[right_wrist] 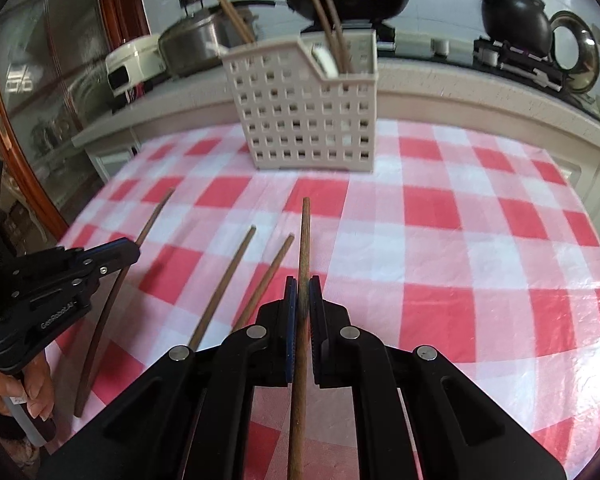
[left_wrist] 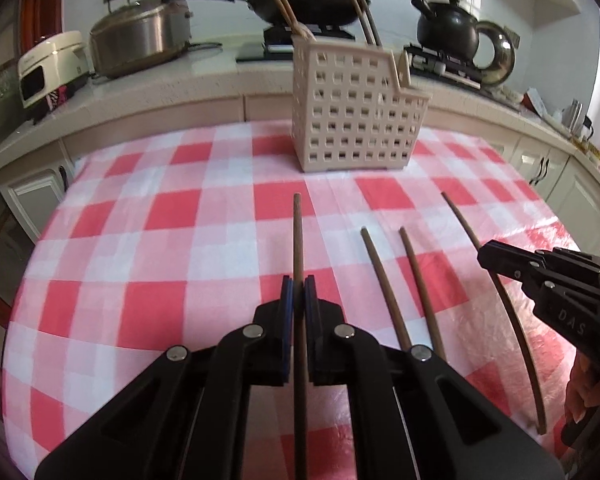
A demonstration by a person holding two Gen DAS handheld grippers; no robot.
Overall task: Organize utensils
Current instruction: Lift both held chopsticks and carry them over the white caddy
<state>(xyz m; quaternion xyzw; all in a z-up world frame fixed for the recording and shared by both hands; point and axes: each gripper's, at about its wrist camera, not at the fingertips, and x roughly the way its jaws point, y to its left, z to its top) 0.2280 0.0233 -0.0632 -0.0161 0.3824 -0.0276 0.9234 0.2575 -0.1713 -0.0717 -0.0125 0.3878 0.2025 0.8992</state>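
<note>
A beige perforated utensil basket (left_wrist: 356,120) stands at the far side of the red-checked tablecloth (left_wrist: 140,248), with several chopsticks (left_wrist: 280,0) upright in it; it also shows in the right wrist view (right_wrist: 304,116). My left gripper (left_wrist: 299,288) is shut on a brown chopstick (left_wrist: 298,236) that points toward the basket. My right gripper (right_wrist: 303,288) is shut on another brown chopstick (right_wrist: 305,240). Two loose chopsticks (left_wrist: 384,280) lie on the cloth between the grippers, also in the right wrist view (right_wrist: 228,280). The right gripper shows in the left view (left_wrist: 496,258), the left gripper in the right view (right_wrist: 124,250).
Behind the table runs a kitchen counter (left_wrist: 204,80) with a steel pot (left_wrist: 140,40), a wok (left_wrist: 308,4), a black kettle (left_wrist: 448,24) on a stove and a white appliance (left_wrist: 52,68). Cabinets (left_wrist: 560,184) stand at the right.
</note>
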